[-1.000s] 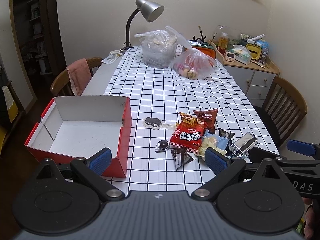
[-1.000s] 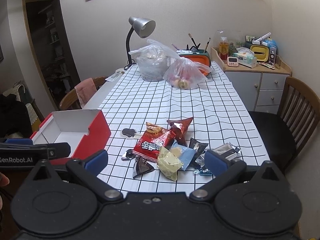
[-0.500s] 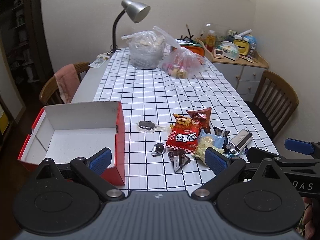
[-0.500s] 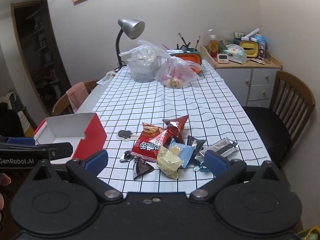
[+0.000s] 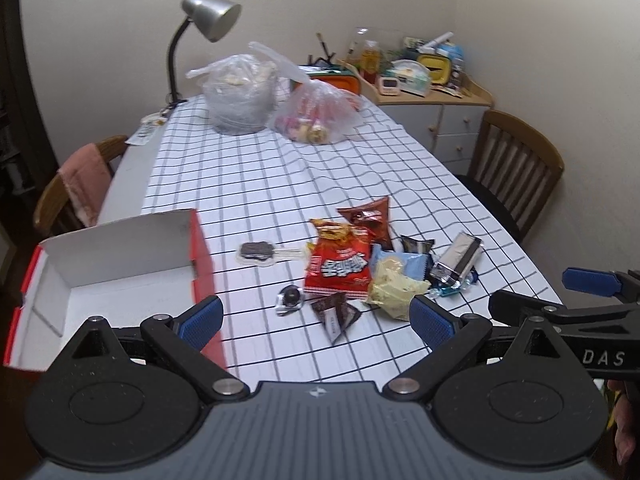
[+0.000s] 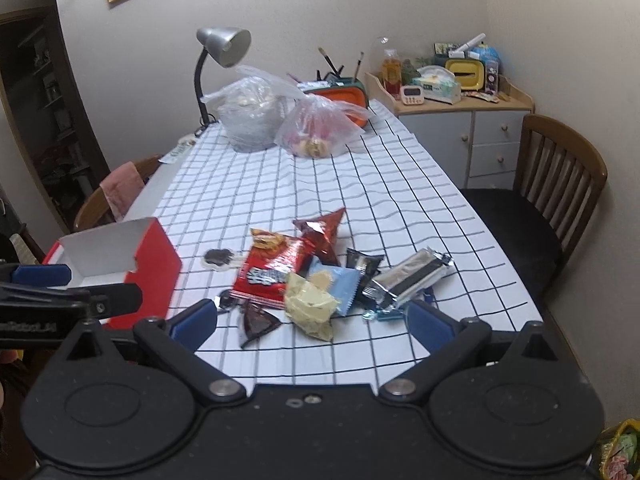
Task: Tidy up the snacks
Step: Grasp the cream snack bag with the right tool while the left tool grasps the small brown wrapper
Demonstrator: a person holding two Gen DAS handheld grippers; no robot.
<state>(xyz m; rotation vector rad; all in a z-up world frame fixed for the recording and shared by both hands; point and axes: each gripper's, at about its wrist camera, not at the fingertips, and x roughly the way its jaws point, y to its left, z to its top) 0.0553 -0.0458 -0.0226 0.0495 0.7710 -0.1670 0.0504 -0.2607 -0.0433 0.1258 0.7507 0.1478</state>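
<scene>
Both tools hung above the near edge of the bench (image 5: 248, 184), empty. The left hand-held gripper (image 5: 316, 318) had its blue pads spread wide apart, and the right hand-held gripper (image 6: 312, 320) was spread just as wide, nothing between the fingers of either.

Just ahead of both lay the heap of snacks. Nearest sat a dark triangular packet (image 5: 334, 314), almost centred in front of the left tool, with a small round wrapped sweet (image 5: 290, 299) just to its left. Beside it on the right lay a pale yellow crumpled packet (image 6: 310, 308), overlapping a light blue biscuit packet (image 6: 334, 280). Further right, a silver bar wrapper (image 6: 408, 278) lay with its long axis slanting away to the right, nearer the right tool. Behind these sat the large red chip bag (image 5: 340, 266), its length running away from the cameras, and a brown-red pouch (image 5: 368, 220) beyond it. A flat dark biscuit (image 5: 257, 251) lay apart to the left.

The open red box (image 5: 120, 248), white inside and holding nothing visible, stood to the left of the heap, on the left tool's side. The likely move was a pick from the heap and a carry leftward into that box.

Far off stood two plastic bags (image 5: 240, 94) and a lamp (image 5: 210, 22).
</scene>
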